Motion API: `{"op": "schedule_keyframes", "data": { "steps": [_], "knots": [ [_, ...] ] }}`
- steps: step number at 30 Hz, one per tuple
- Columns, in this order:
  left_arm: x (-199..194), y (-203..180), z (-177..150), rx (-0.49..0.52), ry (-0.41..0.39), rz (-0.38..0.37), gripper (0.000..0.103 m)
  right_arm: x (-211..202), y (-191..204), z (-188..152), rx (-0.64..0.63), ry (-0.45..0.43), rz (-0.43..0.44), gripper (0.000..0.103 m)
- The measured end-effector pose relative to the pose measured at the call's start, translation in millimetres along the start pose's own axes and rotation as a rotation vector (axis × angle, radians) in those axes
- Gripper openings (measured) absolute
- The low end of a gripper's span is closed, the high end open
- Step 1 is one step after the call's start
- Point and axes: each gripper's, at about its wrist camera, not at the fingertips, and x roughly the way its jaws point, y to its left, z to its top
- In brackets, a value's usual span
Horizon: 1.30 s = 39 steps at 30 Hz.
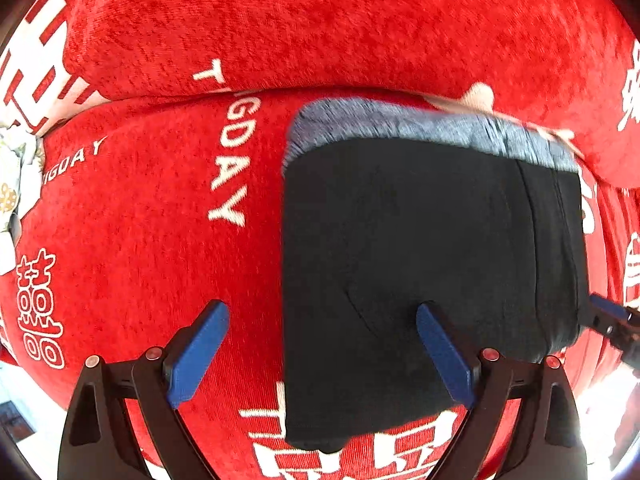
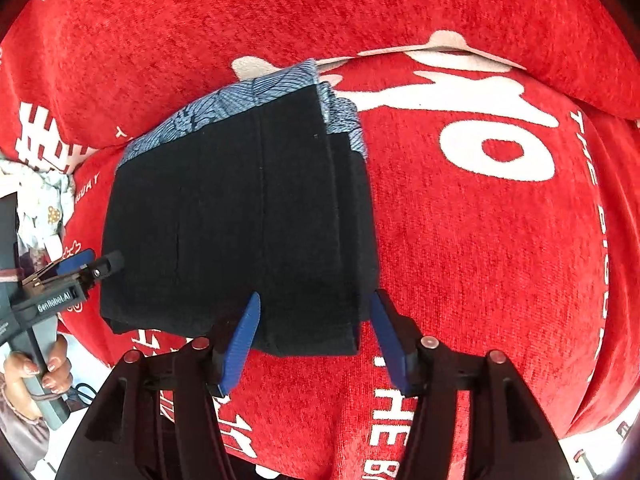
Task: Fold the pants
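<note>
Folded pants (image 2: 240, 216) — black, with a blue-grey patterned band along the far edge — are lying as a squared stack on a red plush cover (image 2: 460, 260), filling the centre of the right wrist view and the 3 o'clock half of the left wrist view.

Left gripper (image 1: 322, 354): jaws are standing wide apart, released, one blue pad over the red cover, the other over the near part of the pants; nothing is being gripped. In the right wrist view it is showing at 9 o'clock, its body lettered "GenRobot.AI", with a person's hand (image 2: 38, 368) wrapping its handle at 8 o'clock.

Right gripper (image 2: 316, 338): jaws are parted, straddling the near right corner of the stack; pads are not pressing the cloth.

Writing on the cover, in white: "DAY" and "T" at 10 o'clock in the left wrist view, "IGDAY" at 9 o'clock, Chinese double-happiness characters at 8 o'clock; "THE" at 6 o'clock in the right wrist view, more lettering down the 3 o'clock edge — only partly legible.
</note>
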Motion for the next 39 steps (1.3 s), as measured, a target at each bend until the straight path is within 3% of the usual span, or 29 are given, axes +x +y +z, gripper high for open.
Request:
{"op": "schedule_keyframes", "data": {
  "steps": [9,15,19,32,34,39],
  "knots": [
    [7,21,25,-0.076,0.020,-0.073,0.095,3,-12,8,0.028,0.007,0.022,0.061],
    [17,33,26,-0.131,0.045,-0.211,0.095,7,-25,11,0.057,0.019,0.066,0.061],
    [24,38,28,-0.110,0.073,-0.287,0.095,9,-34,17,0.061,0.019,0.105,0.068],
    [54,26,46,-0.034,0.114,-0.427,0.095,49,-70,53,0.116,0.090,0.408,0.072],
    [60,21,48,-0.026,0.120,-0.438,0.102,55,-74,58,0.121,0.098,0.460,0.074],
    [72,7,48,0.002,0.121,-0.473,0.102,67,-76,67,0.100,0.101,0.538,0.074]
  ]
}}
